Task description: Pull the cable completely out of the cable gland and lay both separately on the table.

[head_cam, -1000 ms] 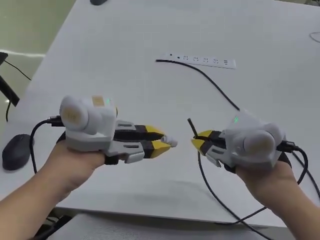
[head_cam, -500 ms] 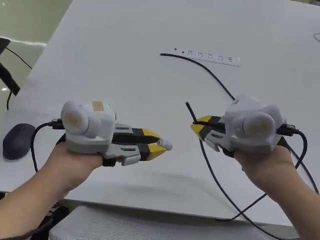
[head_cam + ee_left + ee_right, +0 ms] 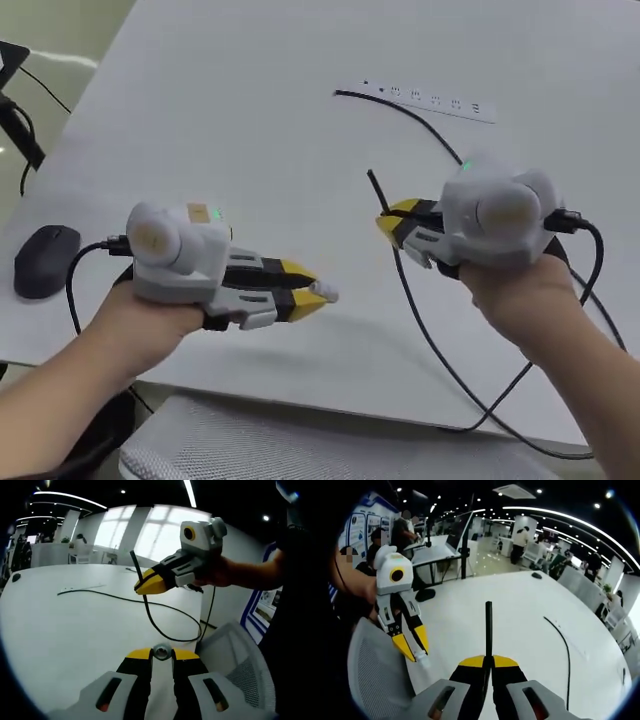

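Cable (image 3: 488,627) is out of the cable gland (image 3: 161,651): the two are apart, each in its own gripper, both held up off the surface (image 3: 250,140). Right gripper (image 3: 387,223), right of centre in head view, has jaws closed on the cable a little back from its end; a short black stub sticks up and left past the yellow tips. Left gripper (image 3: 313,291), lower centre-left, has jaws pinched on the gland, a small pale grey piece at the very tips. Tips point toward each other with an open gap between, the right one higher in frame. From the right gripper the cable drops toward lower right, crosses the surface's near edge and loops in front of it. In the left gripper view the loop looks to carry on as one black line across the surface to an end beside the power strip (image 3: 430,100) at upper centre; can't confirm it's one piece. Near edge runs across the lower frame just below both hands, mesh chair (image 3: 250,445) under it. Left edge slants down from upper left; mouse (image 3: 42,262) sits on the surface close to it at mid-left. Wide bare white stretch between the grippers and the power strip, more between the left gripper and the mouse.
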Demonstrator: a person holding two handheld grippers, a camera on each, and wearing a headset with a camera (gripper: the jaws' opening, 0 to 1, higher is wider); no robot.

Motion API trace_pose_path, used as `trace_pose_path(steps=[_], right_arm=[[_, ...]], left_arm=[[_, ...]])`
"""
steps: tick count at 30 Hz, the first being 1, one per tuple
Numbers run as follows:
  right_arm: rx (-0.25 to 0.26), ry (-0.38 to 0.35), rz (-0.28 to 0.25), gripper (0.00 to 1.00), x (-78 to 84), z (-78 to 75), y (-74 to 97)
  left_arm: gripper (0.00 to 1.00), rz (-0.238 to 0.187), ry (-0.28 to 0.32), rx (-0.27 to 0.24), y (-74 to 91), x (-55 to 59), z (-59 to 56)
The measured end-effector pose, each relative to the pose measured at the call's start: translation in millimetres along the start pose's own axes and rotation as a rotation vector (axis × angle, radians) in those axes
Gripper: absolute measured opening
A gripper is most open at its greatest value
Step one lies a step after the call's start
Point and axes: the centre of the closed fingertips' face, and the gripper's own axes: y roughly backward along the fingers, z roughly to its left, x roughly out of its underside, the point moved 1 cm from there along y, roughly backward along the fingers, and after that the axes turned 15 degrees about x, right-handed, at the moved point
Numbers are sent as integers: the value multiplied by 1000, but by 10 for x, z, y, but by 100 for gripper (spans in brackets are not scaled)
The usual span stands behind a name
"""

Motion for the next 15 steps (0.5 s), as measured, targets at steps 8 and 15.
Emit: trace_pose_path(steps=[8,15], right_arm=[[-9,33,11,0,-153,100,-268],[-47,88,28,0,-212,307,-567]], left_arm=[[15,7,6,7,76,200,77],[15,7,16,11,158,381,172]])
